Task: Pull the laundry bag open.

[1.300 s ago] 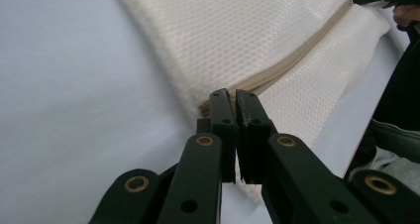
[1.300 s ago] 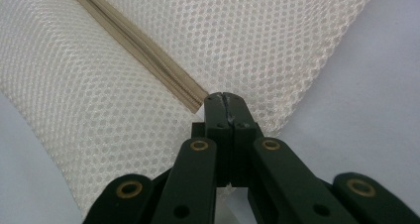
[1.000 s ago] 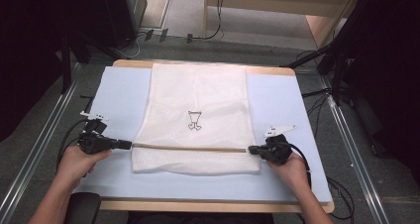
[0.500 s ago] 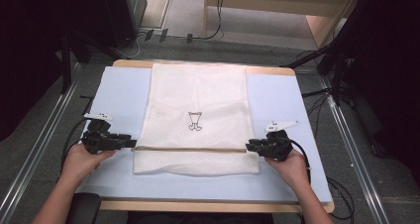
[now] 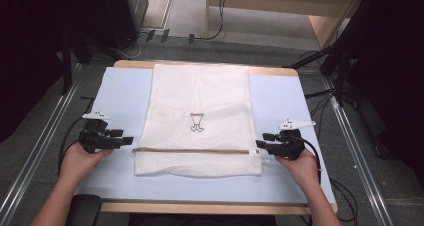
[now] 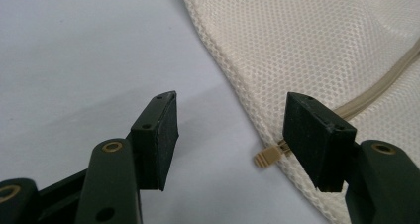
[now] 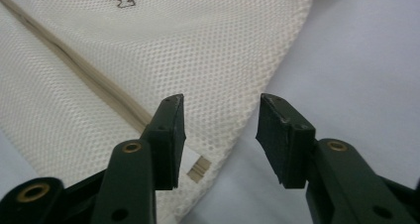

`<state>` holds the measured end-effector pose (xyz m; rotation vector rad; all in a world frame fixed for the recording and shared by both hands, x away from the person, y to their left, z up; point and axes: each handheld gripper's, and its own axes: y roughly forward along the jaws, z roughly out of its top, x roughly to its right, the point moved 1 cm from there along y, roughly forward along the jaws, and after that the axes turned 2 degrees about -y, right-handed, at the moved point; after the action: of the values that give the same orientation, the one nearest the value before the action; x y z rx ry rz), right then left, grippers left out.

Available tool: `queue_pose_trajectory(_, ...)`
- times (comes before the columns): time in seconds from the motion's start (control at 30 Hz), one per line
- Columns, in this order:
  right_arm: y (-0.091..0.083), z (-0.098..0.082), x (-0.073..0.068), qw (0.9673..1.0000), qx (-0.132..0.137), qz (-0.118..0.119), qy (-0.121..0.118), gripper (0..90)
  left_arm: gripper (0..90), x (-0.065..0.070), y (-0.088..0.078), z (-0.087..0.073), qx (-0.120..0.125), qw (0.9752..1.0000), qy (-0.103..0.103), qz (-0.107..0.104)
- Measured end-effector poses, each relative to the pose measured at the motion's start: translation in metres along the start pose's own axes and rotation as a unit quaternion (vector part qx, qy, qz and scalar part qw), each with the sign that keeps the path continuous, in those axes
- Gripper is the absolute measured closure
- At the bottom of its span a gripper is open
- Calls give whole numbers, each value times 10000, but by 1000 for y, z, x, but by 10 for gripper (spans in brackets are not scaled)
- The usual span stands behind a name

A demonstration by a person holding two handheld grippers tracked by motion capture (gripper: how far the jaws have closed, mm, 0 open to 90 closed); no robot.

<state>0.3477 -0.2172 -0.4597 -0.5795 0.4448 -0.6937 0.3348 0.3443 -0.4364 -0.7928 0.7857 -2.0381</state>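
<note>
A: Starting nearest the person, how do the grippers stand?

B: The left gripper (image 5: pixel 129 139) and the right gripper (image 5: pixel 259 143) both rest with jaws apart, having just been opening, nothing between the pads.

A: And the mesh laundry bag (image 5: pixel 199 117)?

B: It lies flat mid-table on the blue mat (image 5: pixel 120 96), between the grippers, its zipper band (image 5: pixel 195 150) running across the near end. The beige zipper pull (image 6: pixel 266 156) sits just beside the left gripper.

A: Anything inside?

B: It looks flat; contents cannot be told. Farther up sits a small printed emblem (image 5: pixel 197 122).
</note>
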Motion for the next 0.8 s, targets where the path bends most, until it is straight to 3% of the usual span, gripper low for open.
queue_pose_trajectory(0.17, -2, -3, 11, 9998, 13, -122, 172, 433, 351, -3, -3, 0, 160, 9995, 179, 218)
queue_pose_trajectory(0.33, -5, -8, 22, 9986, 108, -430, 292, 370, 307, -6, -4, -1, 322, 9985, 236, 370)
queue_pose_trajectory(0.5, -7, -12, 30, 9971, 94, -660, 364, 362, 316, -8, -4, -1, 254, 9983, 158, 500)
queue_pose_trajectory(0.8, -6, -13, 32, 9967, 93, -698, 408, 359, 323, -9, -1, -2, 123, 9985, 101, 518)
